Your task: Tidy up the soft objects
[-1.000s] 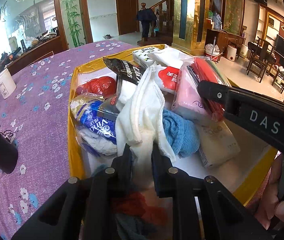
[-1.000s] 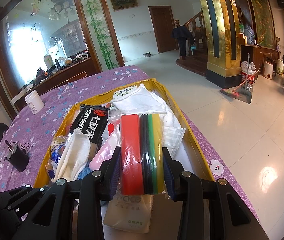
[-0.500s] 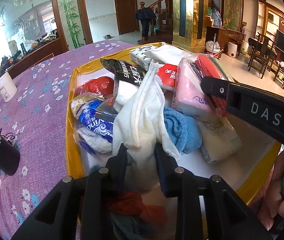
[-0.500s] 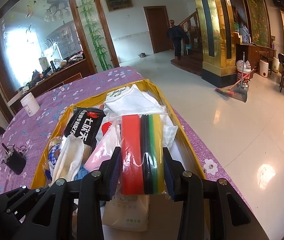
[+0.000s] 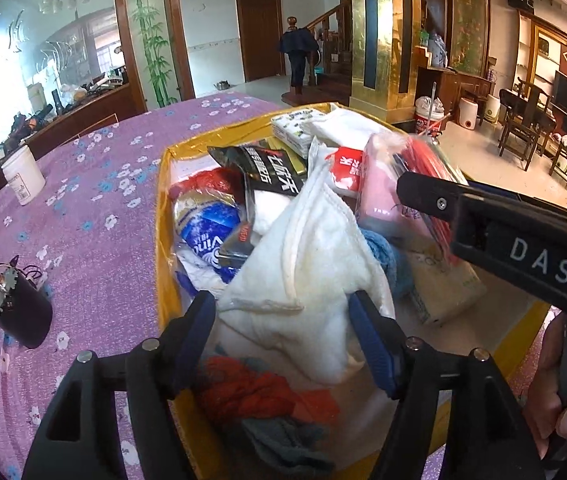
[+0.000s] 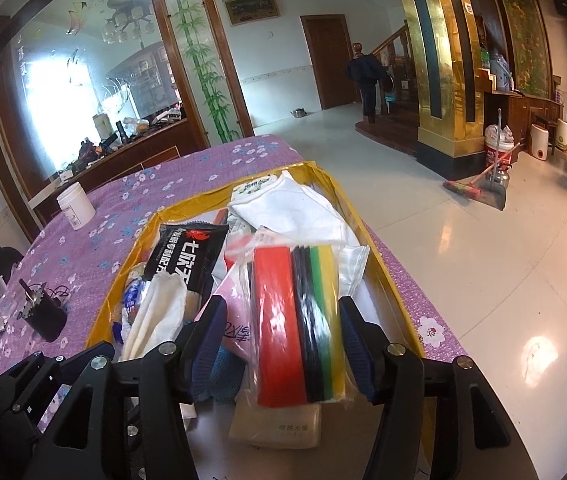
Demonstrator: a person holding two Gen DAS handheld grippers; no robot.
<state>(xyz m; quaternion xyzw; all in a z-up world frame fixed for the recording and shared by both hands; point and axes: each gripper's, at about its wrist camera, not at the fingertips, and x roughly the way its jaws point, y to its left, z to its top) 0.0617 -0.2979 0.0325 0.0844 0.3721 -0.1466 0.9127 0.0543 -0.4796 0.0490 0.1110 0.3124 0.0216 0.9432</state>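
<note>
Both jaws have just been opening. Left gripper (image 5: 283, 340) stands released around the white towel (image 5: 315, 264); right gripper (image 6: 279, 344) released around the sponge pack (image 6: 295, 320). Both items rest in the yellow tray (image 6: 387, 280), which looks nearly full; little seems left.

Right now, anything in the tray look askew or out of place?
Mostly clutter. The white towel is heaped crookedly over the packets in the yellow tray, between the left gripper jaws, which have just been opening. The bagged sponge pack lies tilted on other packets between the right gripper jaws, also just opening. Nothing spilled.
</note>
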